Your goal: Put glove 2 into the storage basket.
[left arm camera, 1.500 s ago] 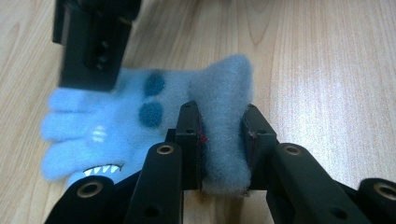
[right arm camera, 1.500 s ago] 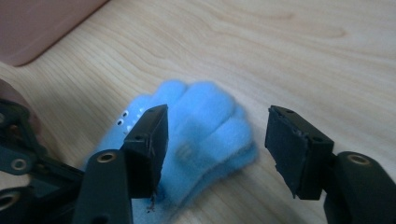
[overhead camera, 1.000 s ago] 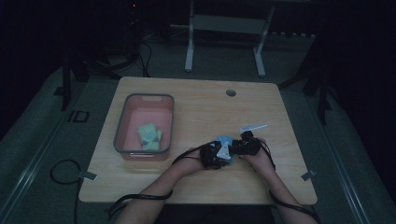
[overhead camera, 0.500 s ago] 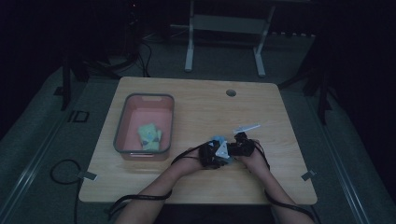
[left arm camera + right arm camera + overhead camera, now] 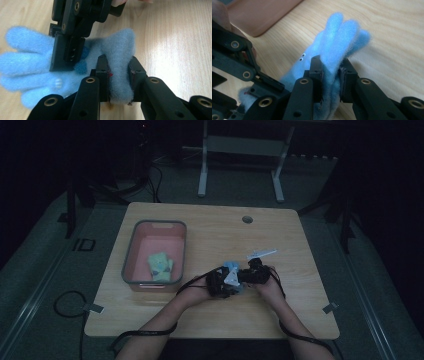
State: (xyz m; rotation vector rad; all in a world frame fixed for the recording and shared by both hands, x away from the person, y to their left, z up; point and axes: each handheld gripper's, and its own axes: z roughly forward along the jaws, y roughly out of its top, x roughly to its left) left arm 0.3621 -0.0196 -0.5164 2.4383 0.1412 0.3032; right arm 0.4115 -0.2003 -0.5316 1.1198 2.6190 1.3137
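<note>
Near the table's (image 5: 210, 320) front edge, left tool (image 5: 119, 76) and right tool (image 5: 331, 75) both clamping blue glove (image 5: 30, 62), bare wood rightward.

Glove (image 5: 35, 65): cuff pinched betw. left gripper (image 5: 119, 72) fingers, so that part's hidden; its mid covered by right gripper (image 5: 72, 30). In right gripper view, glove's lower end lost behind the fingers (image 5: 315, 72). High view too dark & small: glove (image 5: 231, 266) just a blue speck betw. hands. Pale item (image 5: 160, 265) in bin (image 5: 131, 251) can't be made out. White thing (image 5: 262, 254) on table (image 5: 210, 227) unclear.
</note>
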